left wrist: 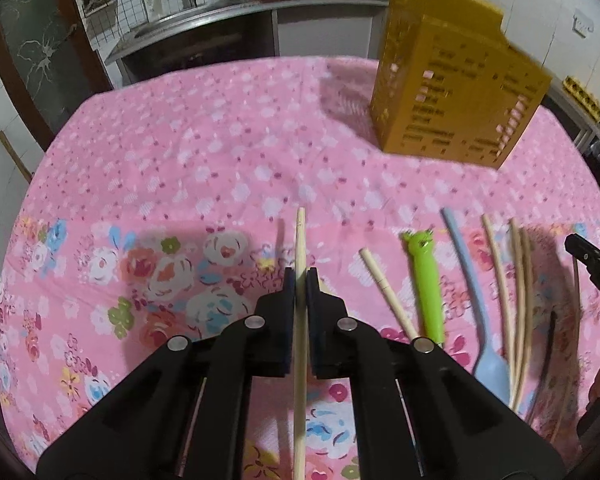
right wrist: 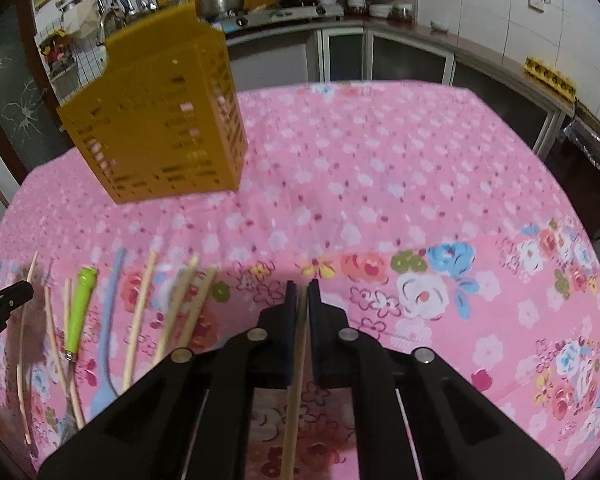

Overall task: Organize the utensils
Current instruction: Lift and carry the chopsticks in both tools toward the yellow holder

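The left gripper (left wrist: 300,276) is closed on one wooden chopstick (left wrist: 300,240); the stick runs straight between the two dark pads and its tip comes out a good way past the fingertips, over the pink flowered tablecloth (left wrist: 204,152). The right gripper (right wrist: 302,290) is closed too, on a second chopstick (right wrist: 296,380), which lies along the gap between its pads and only just reaches the fingertips.

On the cloth stands one yellow utensil holder (left wrist: 452,92) with slots in its walls. It is upright and well apart from both grippers, toward the far side of the table. In the left view it is to the upper right, in the right view it (right wrist: 160,120) is to the upper left.

The other utensils lie in a loose row between the two grippers. In the left view I count one short chopstick (left wrist: 388,296) nearest to the left gripper, then one green-handled utensil (left wrist: 426,280), then one light blue fork (left wrist: 472,292) with its head toward the camera, and after it three more chopsticks (left wrist: 518,300) close together, partly blurred. At the right edge of that view the black tip of the other gripper shows. In the right view the same row appears on the left side: the green handle (right wrist: 80,312), the blue fork (right wrist: 108,328) and several pale sticks (right wrist: 140,320) around them, but motion blur makes the exact number there hard to tell.

Behind the table there is a kitchen counter (right wrist: 420,28) with pots and dishes
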Action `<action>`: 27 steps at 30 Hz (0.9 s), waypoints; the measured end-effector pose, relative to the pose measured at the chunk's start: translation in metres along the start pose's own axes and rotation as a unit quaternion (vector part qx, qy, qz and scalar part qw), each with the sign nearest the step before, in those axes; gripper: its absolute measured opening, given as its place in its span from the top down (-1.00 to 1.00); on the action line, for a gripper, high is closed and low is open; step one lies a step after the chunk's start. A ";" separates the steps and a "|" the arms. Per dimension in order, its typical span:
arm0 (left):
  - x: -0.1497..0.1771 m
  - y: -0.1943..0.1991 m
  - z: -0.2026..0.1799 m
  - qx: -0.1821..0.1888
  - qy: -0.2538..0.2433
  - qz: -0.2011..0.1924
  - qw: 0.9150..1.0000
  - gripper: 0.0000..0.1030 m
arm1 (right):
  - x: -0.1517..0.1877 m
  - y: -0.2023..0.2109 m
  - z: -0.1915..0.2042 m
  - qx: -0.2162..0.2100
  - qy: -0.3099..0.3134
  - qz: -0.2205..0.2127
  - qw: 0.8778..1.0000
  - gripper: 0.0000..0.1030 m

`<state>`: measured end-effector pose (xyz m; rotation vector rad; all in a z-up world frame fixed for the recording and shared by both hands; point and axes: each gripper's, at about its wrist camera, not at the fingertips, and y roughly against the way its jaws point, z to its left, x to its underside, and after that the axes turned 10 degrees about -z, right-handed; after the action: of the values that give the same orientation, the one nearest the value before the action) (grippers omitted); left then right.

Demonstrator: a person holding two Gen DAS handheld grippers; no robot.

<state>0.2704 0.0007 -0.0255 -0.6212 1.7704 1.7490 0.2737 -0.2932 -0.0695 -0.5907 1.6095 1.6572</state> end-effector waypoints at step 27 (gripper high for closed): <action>-0.047 0.113 -0.010 0.088 0.021 -0.235 0.968 0.91 | -0.056 0.117 0.021 -0.065 0.004 -0.221 0.973 0.90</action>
<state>0.2268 -0.0079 0.0893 -0.9175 1.6165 1.2511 0.2218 -0.2757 0.0503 -0.9477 1.2629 1.4271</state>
